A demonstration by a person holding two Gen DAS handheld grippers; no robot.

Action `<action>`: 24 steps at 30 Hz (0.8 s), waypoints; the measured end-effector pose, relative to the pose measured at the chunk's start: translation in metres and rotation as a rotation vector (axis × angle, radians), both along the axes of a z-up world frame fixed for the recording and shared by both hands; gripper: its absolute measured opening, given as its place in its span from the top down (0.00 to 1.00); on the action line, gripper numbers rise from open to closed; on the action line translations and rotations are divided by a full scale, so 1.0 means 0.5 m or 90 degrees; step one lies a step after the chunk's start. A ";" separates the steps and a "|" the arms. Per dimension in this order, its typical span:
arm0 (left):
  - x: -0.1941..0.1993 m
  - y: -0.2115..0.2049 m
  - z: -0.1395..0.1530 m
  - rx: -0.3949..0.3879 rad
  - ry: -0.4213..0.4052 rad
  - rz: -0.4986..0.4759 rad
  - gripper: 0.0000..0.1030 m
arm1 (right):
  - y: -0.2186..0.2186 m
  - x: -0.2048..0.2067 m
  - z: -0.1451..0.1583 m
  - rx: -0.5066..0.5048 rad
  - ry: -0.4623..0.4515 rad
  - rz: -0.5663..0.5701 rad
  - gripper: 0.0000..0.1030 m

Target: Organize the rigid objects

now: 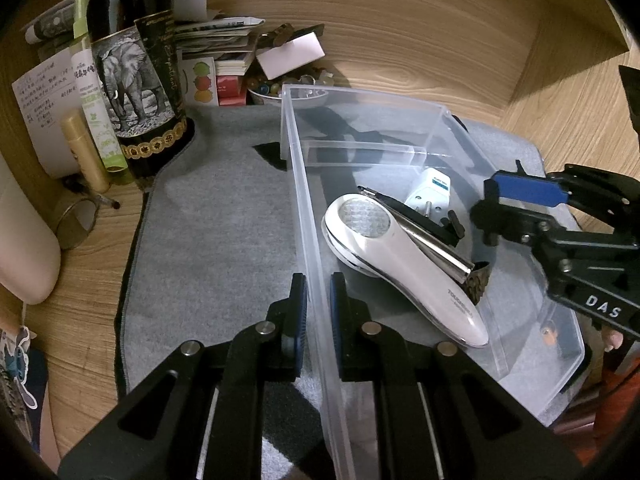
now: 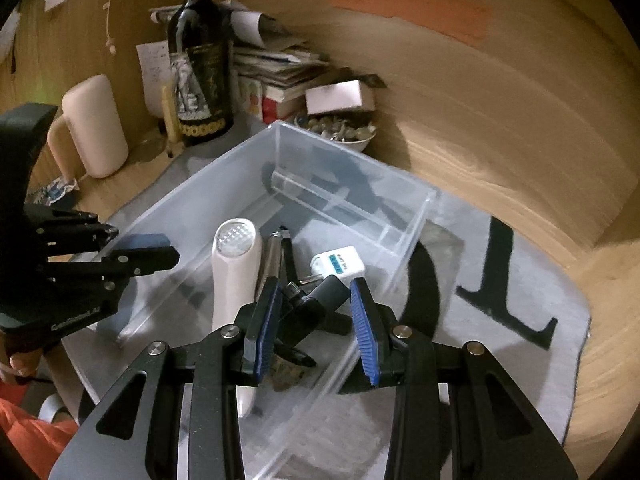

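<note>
A clear plastic bin (image 1: 304, 200) (image 2: 224, 176) sits on a grey mat (image 1: 216, 240). In it lie a white handheld device (image 1: 404, 268) (image 2: 232, 268), a silver metal tool (image 1: 424, 236), a white plug adapter (image 1: 428, 192) (image 2: 340, 264) and a black part (image 2: 316, 304). My left gripper (image 1: 318, 316) (image 2: 132, 252) is shut on the bin's left wall. My right gripper (image 2: 316, 324) (image 1: 516, 200) is open above the black part inside the bin, holding nothing.
A dark elephant-label bottle (image 1: 140, 80) (image 2: 200, 64), small tubes (image 1: 86, 152), stacked papers and books (image 1: 224, 40), and a bowl of beads (image 1: 280, 84) (image 2: 340, 132) stand at the back left. A cream jug (image 2: 92, 128) stands left. Wooden walls surround the desk.
</note>
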State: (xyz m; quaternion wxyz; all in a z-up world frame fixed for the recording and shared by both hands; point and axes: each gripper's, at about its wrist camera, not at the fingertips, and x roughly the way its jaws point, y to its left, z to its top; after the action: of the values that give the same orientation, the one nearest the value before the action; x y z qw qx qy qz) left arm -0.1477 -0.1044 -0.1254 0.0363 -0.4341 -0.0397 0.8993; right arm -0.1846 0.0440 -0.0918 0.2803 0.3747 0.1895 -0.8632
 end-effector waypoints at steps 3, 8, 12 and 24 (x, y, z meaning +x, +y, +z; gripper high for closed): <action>0.000 -0.003 0.000 0.002 0.000 0.001 0.90 | -0.003 -0.004 -0.003 0.007 -0.001 -0.002 0.68; 0.001 0.000 0.000 0.002 0.000 0.000 0.90 | 0.001 -0.008 -0.002 0.009 -0.010 -0.005 0.68; -0.001 -0.003 0.000 0.002 0.000 0.000 0.90 | 0.003 0.004 0.010 0.009 0.004 -0.003 0.58; 0.000 -0.001 0.001 0.002 0.001 0.000 0.90 | 0.086 0.027 0.084 -0.043 0.062 -0.088 0.34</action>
State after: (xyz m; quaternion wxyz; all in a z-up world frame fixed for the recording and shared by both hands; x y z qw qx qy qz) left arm -0.1479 -0.1051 -0.1251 0.0369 -0.4335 -0.0408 0.8995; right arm -0.1709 0.0869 -0.0500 0.2233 0.3347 0.1471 -0.9036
